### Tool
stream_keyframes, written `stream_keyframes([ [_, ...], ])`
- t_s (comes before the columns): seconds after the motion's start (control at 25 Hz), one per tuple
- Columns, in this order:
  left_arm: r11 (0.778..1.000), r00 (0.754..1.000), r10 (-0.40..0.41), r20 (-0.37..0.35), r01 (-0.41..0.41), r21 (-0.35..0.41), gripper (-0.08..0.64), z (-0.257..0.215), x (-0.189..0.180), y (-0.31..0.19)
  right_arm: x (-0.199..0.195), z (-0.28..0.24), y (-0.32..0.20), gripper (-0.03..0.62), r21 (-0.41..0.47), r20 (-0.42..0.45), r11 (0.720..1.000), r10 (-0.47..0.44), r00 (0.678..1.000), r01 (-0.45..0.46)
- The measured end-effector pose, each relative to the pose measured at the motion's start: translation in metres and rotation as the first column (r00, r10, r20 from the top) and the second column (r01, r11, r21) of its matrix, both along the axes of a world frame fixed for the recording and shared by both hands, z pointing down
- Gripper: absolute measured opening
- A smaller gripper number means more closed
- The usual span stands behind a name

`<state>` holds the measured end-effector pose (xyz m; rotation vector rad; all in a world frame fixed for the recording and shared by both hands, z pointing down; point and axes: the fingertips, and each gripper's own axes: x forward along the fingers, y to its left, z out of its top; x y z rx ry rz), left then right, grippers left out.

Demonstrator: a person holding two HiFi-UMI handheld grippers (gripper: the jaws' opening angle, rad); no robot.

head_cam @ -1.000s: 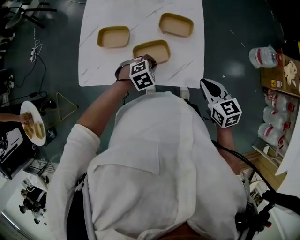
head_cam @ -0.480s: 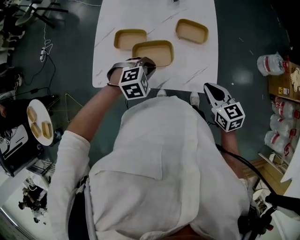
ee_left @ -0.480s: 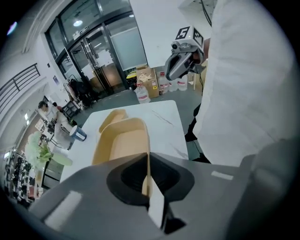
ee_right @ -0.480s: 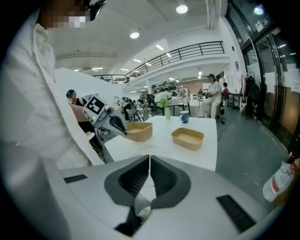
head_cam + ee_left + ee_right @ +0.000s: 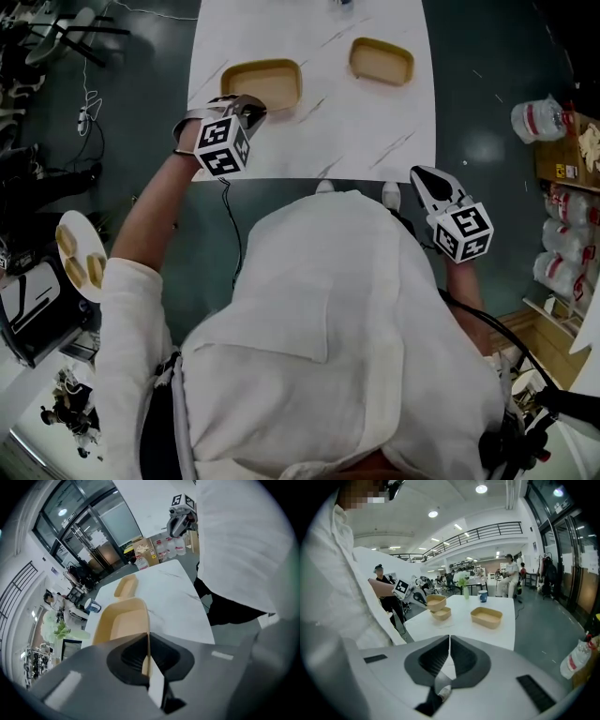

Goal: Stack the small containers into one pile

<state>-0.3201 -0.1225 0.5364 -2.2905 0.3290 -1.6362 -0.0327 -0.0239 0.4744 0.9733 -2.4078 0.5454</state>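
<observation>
My left gripper (image 5: 246,105) is shut on the near rim of a tan container (image 5: 262,84) and holds it at the table's left side. In the right gripper view this held container (image 5: 436,602) hangs just above a second tan container (image 5: 441,614) resting on the white table (image 5: 459,623). From the head view, that lower one is hidden under the held one. A third container (image 5: 382,60) sits apart at the right, also visible as the far container (image 5: 125,586). My right gripper (image 5: 429,180) is shut and empty, off the table's near edge.
A blue mug (image 5: 483,596) and a small plant stand at the table's far end. Water bottles (image 5: 536,112) and boxes lie on the floor at the right. A round plate with food (image 5: 80,258) sits at the left. People stand beyond the table.
My left gripper has carried the held container leftward until it covers the left-hand container. The right gripper has barely moved.
</observation>
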Motion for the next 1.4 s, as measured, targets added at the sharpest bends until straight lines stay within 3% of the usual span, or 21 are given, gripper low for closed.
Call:
stream_keyframes([
  [0.52,0.997,1.0,0.024,0.012,-0.023,-0.07,0.018,0.032,-0.038,-0.049,0.007,-0.004,-0.005,0.005,-0.026,-0.01,0.999,0.028,1.0,-0.029],
  [0.8,0.994,0.998,0.067,0.014,-0.066,-0.09,0.018,0.051,-0.034,-0.051,0.014,-0.001,-0.008,0.006,-0.042,-0.024,0.998,0.039,0.999,-0.04],
  [1.4,0.988,0.999,0.054,0.006,-0.053,-0.143,0.02,0.08,-0.033,-0.047,0.014,0.003,-0.009,0.005,-0.063,-0.033,0.998,0.028,0.999,-0.03],
])
